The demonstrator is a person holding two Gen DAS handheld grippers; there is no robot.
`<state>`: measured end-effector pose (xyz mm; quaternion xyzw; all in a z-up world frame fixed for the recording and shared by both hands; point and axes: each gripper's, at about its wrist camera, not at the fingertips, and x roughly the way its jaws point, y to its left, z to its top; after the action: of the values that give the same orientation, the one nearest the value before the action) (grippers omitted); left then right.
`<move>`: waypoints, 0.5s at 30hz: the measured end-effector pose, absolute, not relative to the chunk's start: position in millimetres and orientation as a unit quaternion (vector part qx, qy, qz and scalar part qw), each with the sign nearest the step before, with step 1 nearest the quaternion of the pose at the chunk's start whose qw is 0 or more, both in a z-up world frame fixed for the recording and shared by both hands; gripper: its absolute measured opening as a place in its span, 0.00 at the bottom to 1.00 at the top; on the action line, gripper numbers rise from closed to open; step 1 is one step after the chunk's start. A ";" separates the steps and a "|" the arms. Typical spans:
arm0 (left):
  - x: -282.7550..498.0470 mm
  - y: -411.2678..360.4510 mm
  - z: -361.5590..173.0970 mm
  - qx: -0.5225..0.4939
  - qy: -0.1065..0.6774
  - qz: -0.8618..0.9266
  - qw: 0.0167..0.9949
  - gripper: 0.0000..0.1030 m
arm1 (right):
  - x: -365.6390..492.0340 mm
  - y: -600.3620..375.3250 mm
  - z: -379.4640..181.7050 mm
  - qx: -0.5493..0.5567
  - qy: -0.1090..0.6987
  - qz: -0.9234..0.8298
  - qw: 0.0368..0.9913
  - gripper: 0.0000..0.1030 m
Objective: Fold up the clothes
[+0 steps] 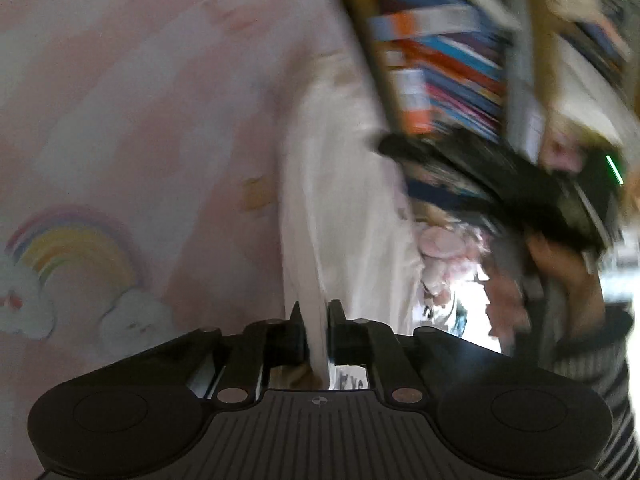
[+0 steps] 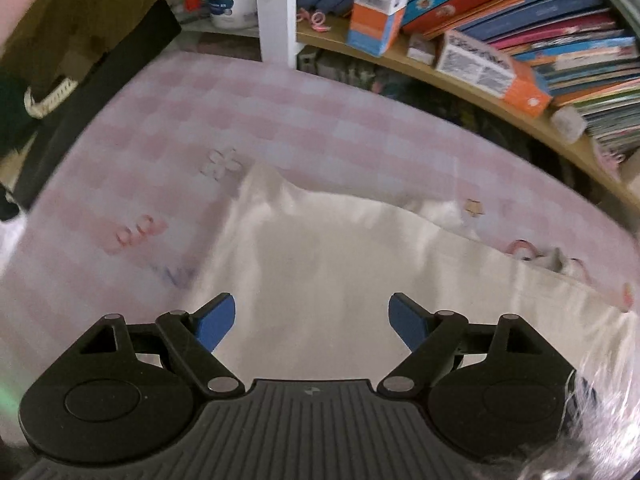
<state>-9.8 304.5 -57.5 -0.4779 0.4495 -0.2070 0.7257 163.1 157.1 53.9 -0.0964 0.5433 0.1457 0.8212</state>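
A white satin garment lies spread on the pink checked sheet. In the left wrist view the same white garment runs up from my left gripper, whose jaws are shut on a bunched edge of the cloth. My right gripper hovers over the near part of the garment, jaws wide open, blue pads apart, nothing between them. In the left wrist view the right gripper shows blurred at the right, held by a hand in a striped sleeve.
A wooden bookshelf with several books and boxes runs along the far side of the bed. A white post and a tub stand at the back. A dark bag borders the bed's left edge. The sheet carries a rainbow print.
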 end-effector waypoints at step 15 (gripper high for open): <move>-7.9 273.4 -17.9 -0.360 0.423 -0.281 0.783 0.09 | 191.3 257.5 31.2 -0.208 0.583 0.160 0.769 0.78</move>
<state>-7.9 273.4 -17.9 -0.3599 0.4233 -0.2809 0.7826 191.3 257.5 31.2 -0.2077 0.5826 0.1605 0.7692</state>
